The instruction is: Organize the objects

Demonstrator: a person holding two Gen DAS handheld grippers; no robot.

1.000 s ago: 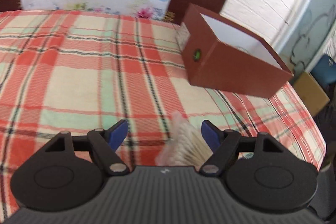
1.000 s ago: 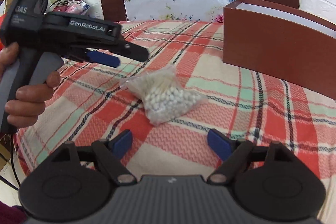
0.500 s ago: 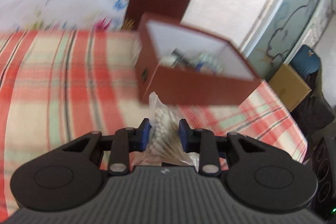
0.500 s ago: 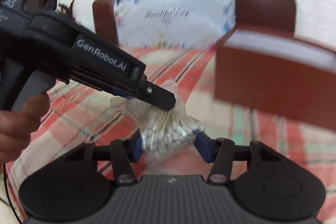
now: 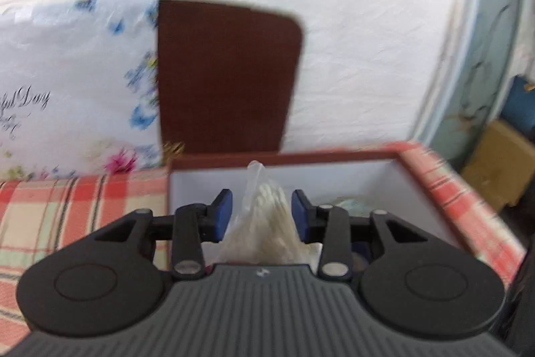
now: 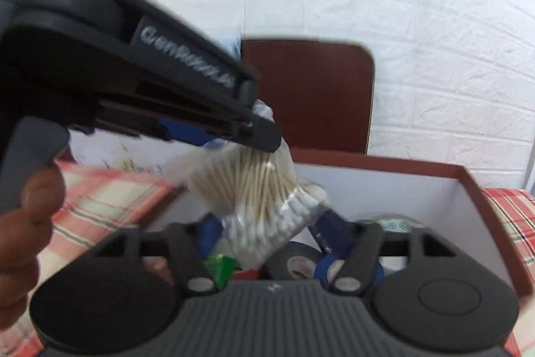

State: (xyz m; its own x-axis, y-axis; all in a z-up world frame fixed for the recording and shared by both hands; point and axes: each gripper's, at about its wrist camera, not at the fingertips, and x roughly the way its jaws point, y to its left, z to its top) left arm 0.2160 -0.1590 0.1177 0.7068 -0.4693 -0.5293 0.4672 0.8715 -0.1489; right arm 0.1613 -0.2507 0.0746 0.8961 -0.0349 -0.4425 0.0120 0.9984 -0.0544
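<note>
A clear bag of cotton swabs hangs in the air over the open brown box, held at both ends. My left gripper is shut on the bag's upper end; in the right wrist view it reaches in from the upper left. My right gripper is shut on the bag's lower end. The box has white inner walls and holds rolls of tape and a green item.
The box stands on a table with a red plaid cloth. A brown chair back and a flowered white bag stand behind it against a white wall. A cardboard box is on the floor at right.
Both grippers closed on the bag of cotton swabs, lifted it off the cloth and carried it over the open brown box.
</note>
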